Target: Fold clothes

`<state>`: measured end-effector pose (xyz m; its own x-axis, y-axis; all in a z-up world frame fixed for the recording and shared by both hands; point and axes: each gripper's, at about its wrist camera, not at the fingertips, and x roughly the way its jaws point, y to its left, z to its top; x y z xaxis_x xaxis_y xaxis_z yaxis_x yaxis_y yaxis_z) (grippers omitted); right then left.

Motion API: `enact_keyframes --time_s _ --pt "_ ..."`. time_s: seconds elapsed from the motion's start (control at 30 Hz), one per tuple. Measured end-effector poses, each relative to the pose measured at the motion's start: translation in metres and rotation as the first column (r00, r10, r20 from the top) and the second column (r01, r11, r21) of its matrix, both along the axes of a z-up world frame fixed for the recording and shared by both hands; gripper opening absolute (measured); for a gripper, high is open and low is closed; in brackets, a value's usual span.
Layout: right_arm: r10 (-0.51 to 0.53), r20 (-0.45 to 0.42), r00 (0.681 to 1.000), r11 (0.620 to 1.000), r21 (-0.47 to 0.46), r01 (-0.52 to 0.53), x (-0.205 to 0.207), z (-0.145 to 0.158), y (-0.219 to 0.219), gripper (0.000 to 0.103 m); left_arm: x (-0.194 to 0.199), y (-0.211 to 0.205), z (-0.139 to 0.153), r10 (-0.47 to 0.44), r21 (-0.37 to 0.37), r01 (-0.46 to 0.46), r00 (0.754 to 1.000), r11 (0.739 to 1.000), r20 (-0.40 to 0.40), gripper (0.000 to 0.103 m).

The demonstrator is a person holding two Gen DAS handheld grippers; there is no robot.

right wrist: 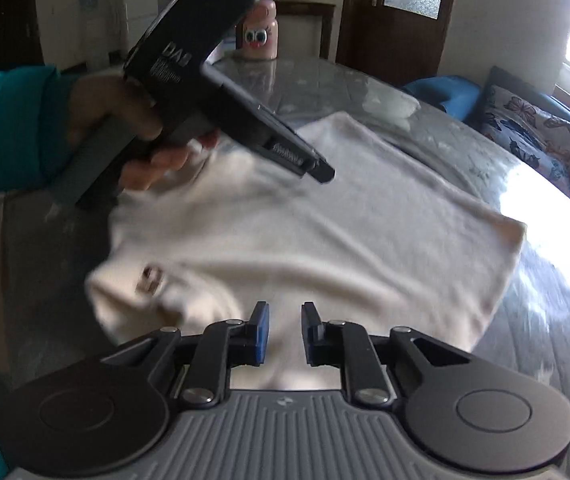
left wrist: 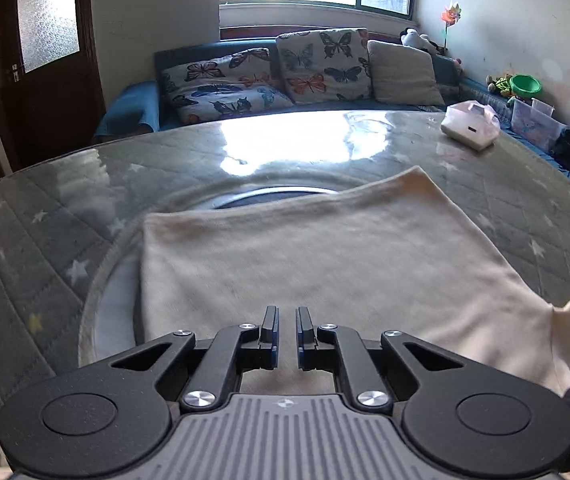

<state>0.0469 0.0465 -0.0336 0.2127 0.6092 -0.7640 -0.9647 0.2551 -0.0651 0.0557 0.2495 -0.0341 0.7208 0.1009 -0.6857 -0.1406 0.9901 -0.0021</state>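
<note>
- While both claws hang above it, the cream garment [left wrist: 325,256] lies spread on the glass-topped surface [left wrist: 45,248], partly over the round turntable at its middle.
- Left claw [left wrist: 287,330]: jaws a narrow slit apart, nothing between them, fabric just below.
- Right claw [right wrist: 285,330]: a slightly wider gap, also empty; cloth beneath reads blurred.
- Left hand [right wrist: 133,132], teal sleeve, grips the other tool over the garment's far-left part in the right wrist view.
- Handling, my judgement: soft, fleecy, light, limp; will drape and sag, not slide as one piece. Glass looks slick, so the cloth may skid when tugged.
- Hold points: pinch hem corners or a doubled edge, not flat mid-panel.
- Small dark label [right wrist: 149,278] near the left lobe; type unreadable.
</note>
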Motion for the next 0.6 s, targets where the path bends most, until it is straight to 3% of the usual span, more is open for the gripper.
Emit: enact_keyframes --time_s 0.33,0.47,0.6 --pt "-0.098 0.086 0.991 0.995 -0.012 0.100 -0.029 -0.005 -0.061 0.016 -0.009 -0.001 -0.013 0.022 0.066 -0.025 0.998 0.998 0.051 0.013" --pt "-0.119 0.055 0.991 0.993 0.010 0.119 -0.034 0.006 -0.071 0.023 -0.010 -0.001 -0.011 0.029 0.056 -0.031 0.999 0.998 0.044 0.014" --pt "-0.222 -0.007 0.975 0.971 0.095 0.221 -0.033 0.019 -0.095 0.030 -0.022 -0.012 0.002 0.002 0.034 -0.004 0.998 0.999 0.058 0.014"
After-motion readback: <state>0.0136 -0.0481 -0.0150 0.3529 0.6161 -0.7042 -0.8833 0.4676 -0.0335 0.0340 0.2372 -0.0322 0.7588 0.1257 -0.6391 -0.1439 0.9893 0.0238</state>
